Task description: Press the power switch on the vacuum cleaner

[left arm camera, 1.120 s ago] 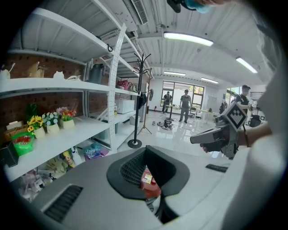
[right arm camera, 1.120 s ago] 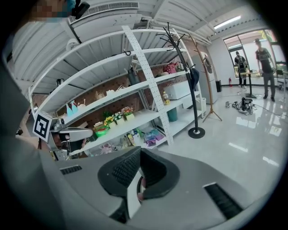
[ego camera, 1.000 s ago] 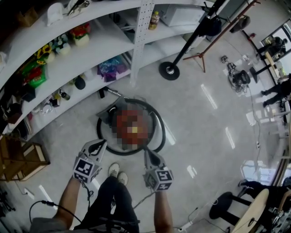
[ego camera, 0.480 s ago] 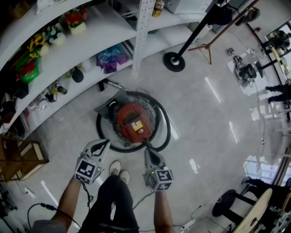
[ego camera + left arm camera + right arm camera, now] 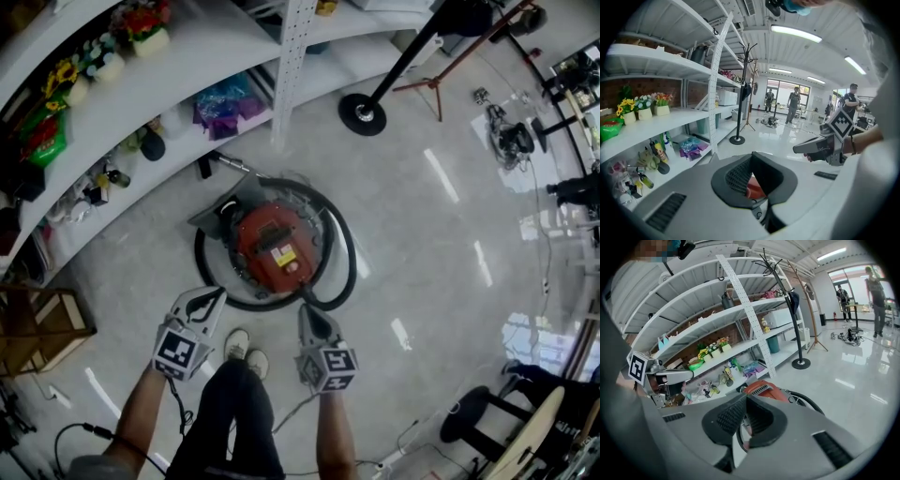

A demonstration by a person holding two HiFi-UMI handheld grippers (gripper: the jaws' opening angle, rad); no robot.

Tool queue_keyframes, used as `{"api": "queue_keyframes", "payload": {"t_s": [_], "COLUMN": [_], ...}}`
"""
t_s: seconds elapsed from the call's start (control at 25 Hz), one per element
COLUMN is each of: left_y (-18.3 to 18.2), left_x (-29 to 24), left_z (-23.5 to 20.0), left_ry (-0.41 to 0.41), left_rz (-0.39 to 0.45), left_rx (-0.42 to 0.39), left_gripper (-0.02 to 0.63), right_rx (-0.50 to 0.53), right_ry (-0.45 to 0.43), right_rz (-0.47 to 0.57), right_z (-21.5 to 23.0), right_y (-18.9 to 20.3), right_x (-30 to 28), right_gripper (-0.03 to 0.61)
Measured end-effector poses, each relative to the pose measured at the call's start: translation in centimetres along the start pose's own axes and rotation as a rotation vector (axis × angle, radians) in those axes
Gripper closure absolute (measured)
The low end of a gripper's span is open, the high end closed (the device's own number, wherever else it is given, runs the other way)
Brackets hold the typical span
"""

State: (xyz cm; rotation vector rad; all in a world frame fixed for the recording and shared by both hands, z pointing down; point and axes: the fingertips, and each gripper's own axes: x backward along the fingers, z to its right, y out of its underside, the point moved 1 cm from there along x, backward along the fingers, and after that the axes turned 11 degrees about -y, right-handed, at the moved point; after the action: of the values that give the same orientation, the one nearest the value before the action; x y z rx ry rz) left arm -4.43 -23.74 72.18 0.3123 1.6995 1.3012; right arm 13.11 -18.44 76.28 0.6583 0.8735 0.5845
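One red vacuum cleaner (image 5: 277,248) on glossy floor (image 5: 441,262), beside white shelving (image 5: 141,103).

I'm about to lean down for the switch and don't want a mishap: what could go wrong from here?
1. The black hose lies looped around the red canister vacuum cleaner, just ahead of the white shoes; a step closer could snag it.
2. The glossy grey floor looks slick, so the vacuum cleaner might slide under a push from the right gripper.
3. The switch is not clear from the head view, so a press might miss.
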Motion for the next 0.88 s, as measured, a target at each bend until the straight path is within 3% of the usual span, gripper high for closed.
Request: {"api": "queue_keyframes", "payload": {"t_s": [0.88], "left_y": [6.6], "left_x": [-4.3], "left_z": [0.3], "left_ry": [0.023], "left_rz": [-0.036], "left_rx": [0.005], "left_gripper": [0.607], "right_rx": [0.013], "right_ry": [0.008], "right_rz": [-0.034], "right_z": [4.8], "right_y": [5.5], "right_x": [-6.1], "right_gripper": [0.566]}}
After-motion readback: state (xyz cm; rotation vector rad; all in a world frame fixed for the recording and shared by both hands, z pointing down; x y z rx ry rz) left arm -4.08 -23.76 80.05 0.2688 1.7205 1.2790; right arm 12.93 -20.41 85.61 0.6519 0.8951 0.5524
